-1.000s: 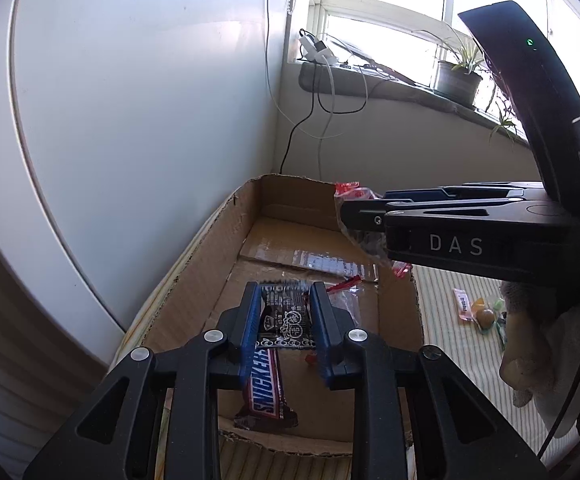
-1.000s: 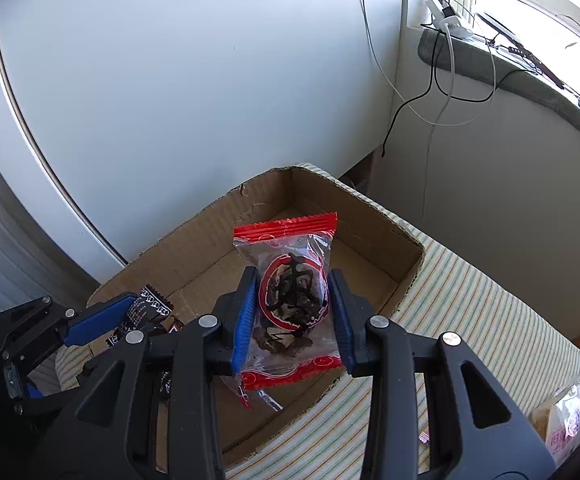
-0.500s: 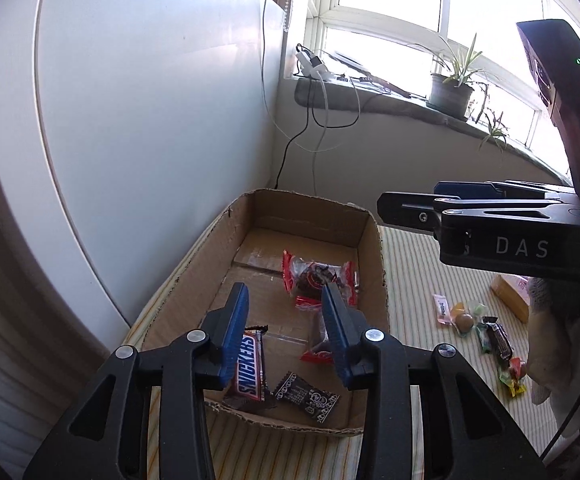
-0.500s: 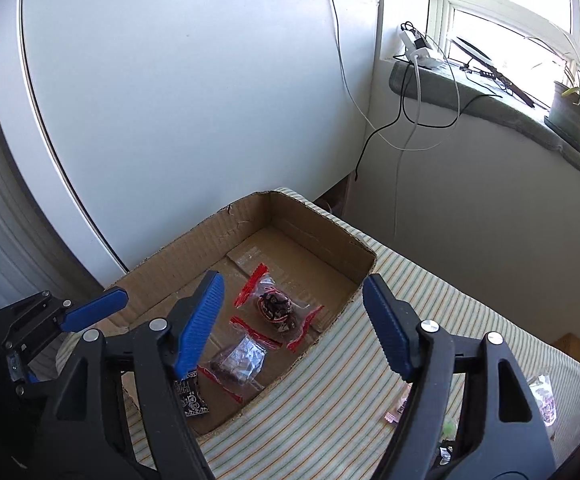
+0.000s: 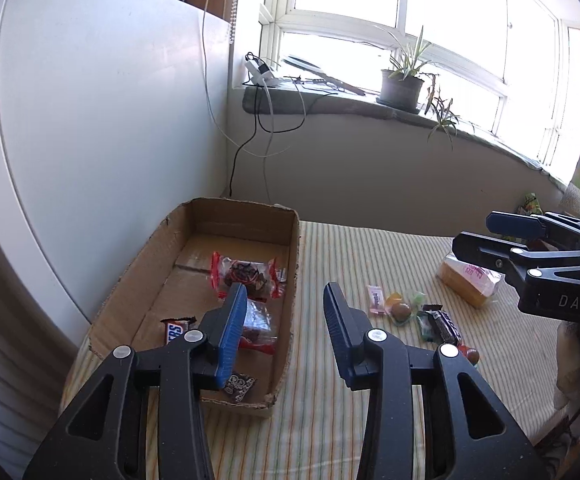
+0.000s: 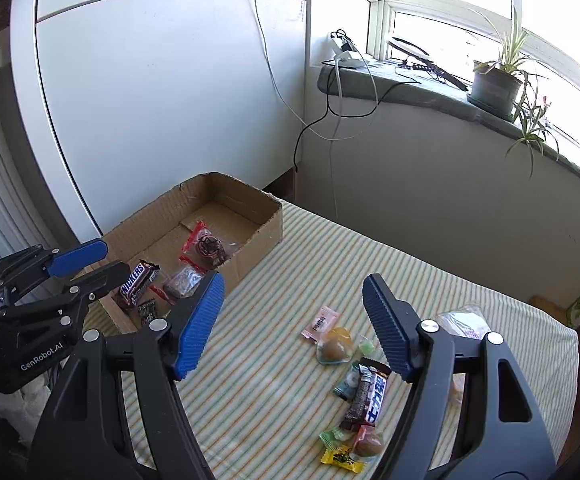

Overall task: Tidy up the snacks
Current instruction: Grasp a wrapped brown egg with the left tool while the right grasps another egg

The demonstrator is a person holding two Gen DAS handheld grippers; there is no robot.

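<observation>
Four snacks lie in the cardboard box [image 6: 267, 226], which sits at the left end of the striped desk [image 6: 298, 272], close to the white wall. The box is long and narrow, and its long side runs away from the cameras toward the wall corner. The far half of its floor is bare.

The Snickers bar [image 6: 137, 285] lies near the front of the box, its long side pointing roughly along the box. Beside it sit a clear packet [image 6: 181, 280] and a small dark packet [image 6: 147, 309]. The red-edged snack bag [image 5: 245, 274] lies farther back, turned across the box.

More snacks lie loose on the desk to the right of the box: a pink packet [image 6: 320, 322], a round jelly cup [image 6: 334, 350], a dark chocolate bar [image 6: 368, 396] whose long side points toward the camera, and a yellow candy [image 6: 340, 458]. A wide strip of bare cloth lies between the box and this pile.

The left tongs [image 5: 285, 332] are spread apart and hold nothing, hanging over the right wall of the box. The right tongs [image 6: 292, 324] are also wide apart and hold nothing, above the loose pile.
</observation>
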